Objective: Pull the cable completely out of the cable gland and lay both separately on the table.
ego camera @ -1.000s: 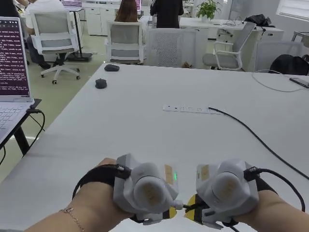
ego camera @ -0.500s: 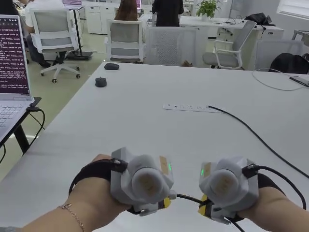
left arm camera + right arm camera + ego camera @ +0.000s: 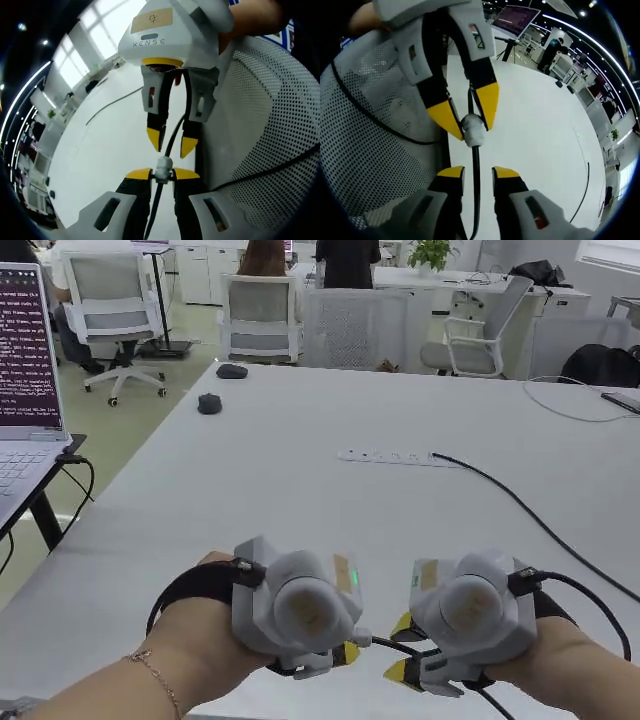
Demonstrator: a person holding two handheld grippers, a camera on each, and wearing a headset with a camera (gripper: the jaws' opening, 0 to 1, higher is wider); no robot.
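Laptop [image 3: 25, 370], mouse [image 3: 209, 405], power strip [image 3: 385, 456]

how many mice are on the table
2. The nearer mouse sits by the left edge of the table; the farther mouse lies just beyond it, near the far edge. More could lie outside the frame.

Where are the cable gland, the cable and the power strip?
cable gland [image 3: 162, 169], left gripper view, its grey body.
cable [image 3: 475, 165], right gripper view, black stretch below the gland.
power strip [image 3: 388, 457], head view, its middle.
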